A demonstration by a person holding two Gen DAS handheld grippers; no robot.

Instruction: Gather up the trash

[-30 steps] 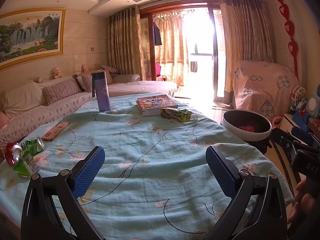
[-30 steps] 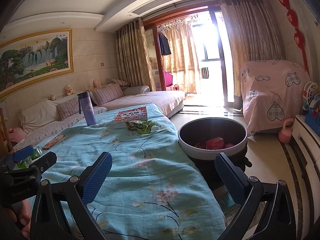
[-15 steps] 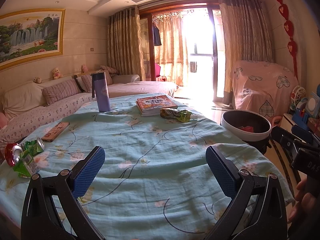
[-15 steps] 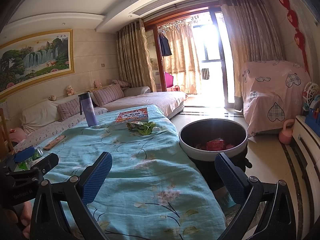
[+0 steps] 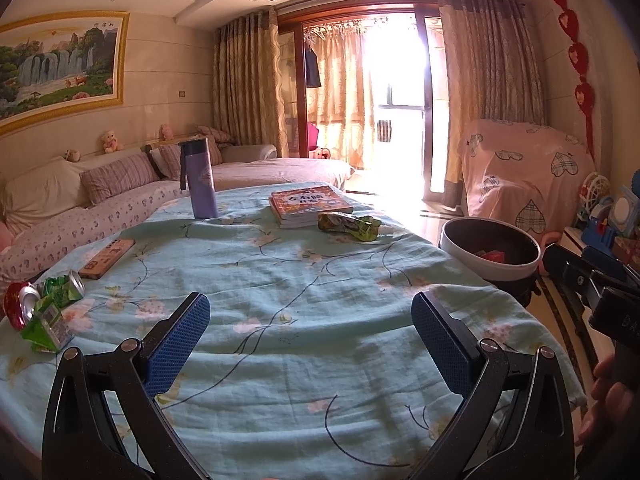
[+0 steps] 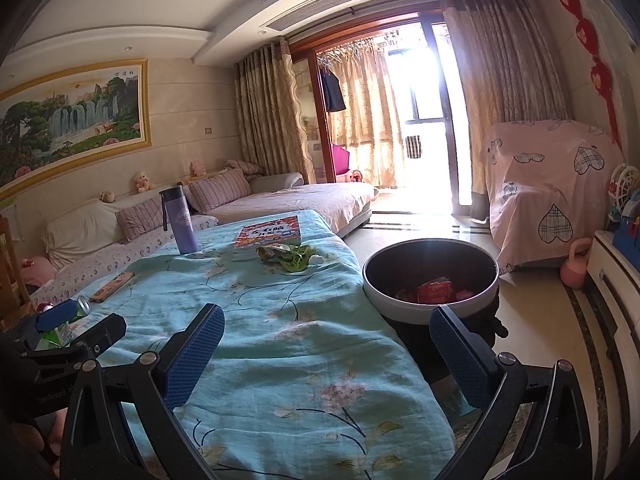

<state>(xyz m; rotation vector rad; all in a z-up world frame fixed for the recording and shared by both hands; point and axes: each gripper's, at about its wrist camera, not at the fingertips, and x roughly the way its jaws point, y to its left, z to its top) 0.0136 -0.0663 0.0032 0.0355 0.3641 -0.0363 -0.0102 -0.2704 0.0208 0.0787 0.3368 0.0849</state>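
At the bench's far edge, a crumpled green foil wrapper is seen beside books; both claws are released, empty. The books could be snagged by wide jaws.

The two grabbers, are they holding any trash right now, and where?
Nothing is held. The left gripper and the right gripper are both open, with only the tablecloth showing between their fingers.
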